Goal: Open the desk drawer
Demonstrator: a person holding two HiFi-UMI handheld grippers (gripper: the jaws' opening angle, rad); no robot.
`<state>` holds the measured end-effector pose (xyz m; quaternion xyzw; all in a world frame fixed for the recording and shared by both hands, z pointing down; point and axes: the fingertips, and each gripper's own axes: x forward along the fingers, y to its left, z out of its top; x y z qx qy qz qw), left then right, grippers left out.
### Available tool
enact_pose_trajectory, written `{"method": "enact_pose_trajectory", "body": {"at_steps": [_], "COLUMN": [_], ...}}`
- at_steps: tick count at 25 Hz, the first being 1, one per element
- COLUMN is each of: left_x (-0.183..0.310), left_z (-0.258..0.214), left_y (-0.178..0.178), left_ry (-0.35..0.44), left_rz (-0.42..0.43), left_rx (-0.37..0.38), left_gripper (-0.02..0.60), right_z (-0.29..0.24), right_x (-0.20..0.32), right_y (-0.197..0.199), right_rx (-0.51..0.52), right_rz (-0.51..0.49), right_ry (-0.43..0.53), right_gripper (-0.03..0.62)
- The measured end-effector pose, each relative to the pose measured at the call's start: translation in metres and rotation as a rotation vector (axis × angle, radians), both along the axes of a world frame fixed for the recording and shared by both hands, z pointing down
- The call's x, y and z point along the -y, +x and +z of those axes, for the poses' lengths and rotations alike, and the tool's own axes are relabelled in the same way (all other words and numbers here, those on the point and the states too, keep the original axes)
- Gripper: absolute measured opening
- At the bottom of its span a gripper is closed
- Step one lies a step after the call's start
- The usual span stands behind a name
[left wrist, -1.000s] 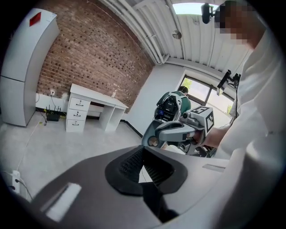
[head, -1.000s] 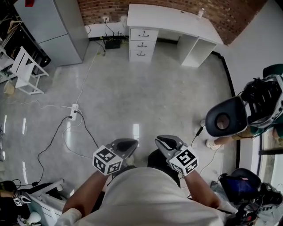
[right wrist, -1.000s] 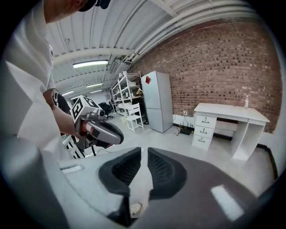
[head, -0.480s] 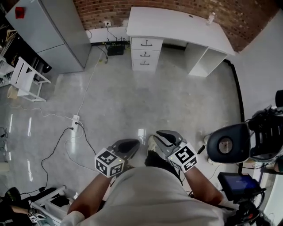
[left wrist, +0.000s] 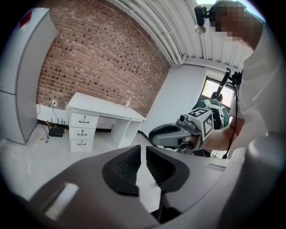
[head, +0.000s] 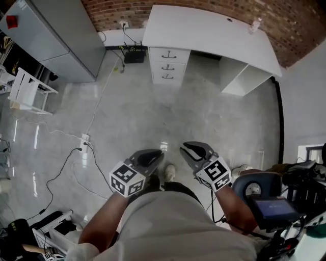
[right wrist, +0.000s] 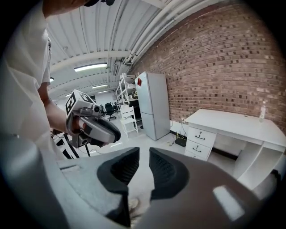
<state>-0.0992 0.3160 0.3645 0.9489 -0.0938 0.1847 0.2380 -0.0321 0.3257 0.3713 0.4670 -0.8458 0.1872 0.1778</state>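
Brick wall (head: 117, 7) backs the white surface (head: 204, 28); its three drawers (head: 164, 65) stack under the left end as we face it, fronts flush. We hold both tools well short of that surface, drawers straight ahead. Our left tool (head: 152, 155) has just been opening, our right tool (head: 192, 149) is slightly parted, and both are empty. We judge neither hand clearly nearer.

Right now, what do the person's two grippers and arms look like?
The left gripper and right gripper match: rounded grey shells narrowing to two jaws lined with black ribbed pads. Each carries a white cube printed with black square markers, set near the wrist. The person wears an off-white top whose sleeves leave the forearms uncovered.
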Motion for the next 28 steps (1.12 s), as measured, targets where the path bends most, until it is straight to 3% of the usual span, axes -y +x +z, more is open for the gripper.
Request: {"method": "enact_pose_trajectory", "body": {"at_steps": [4,11,18,23,28], "left_x": [0.047,0.151,0.253,0.304,0.363], "left_z": [0.018,0.04,0.069,0.103,0.146], "left_y": [0.017,0.054,0.09,0.11,0.14], "left_ry": [-0.025,-0.161,-0.238,-0.383,-0.531], "left_rz": [0.002,0.013,0.052,-0.037,-0.179], "left_rx": [0.007,-0.059,-0.069,-0.119,-0.197], "left_gripper": [0.043,0.043,0.043,0.043,0.043], "right_z": [0.011,0.004,0.006,0.018,0.035], "right_x": [0.05,0.147,0.244,0.29,0.341], "right_y": [0.009,0.027,0.056,0.069,0.094], "right_rx": [0.003,-0.022,-0.043,-0.063,-0.066], "right_rz": [-0.015,-0.011,0.029,-0.017,-0.073], "right_ry": [-0.006,-0.028,-0.043,-0.075,-0.091], "right_gripper": [0.057,0.057,0.057,0.056,0.055]}}
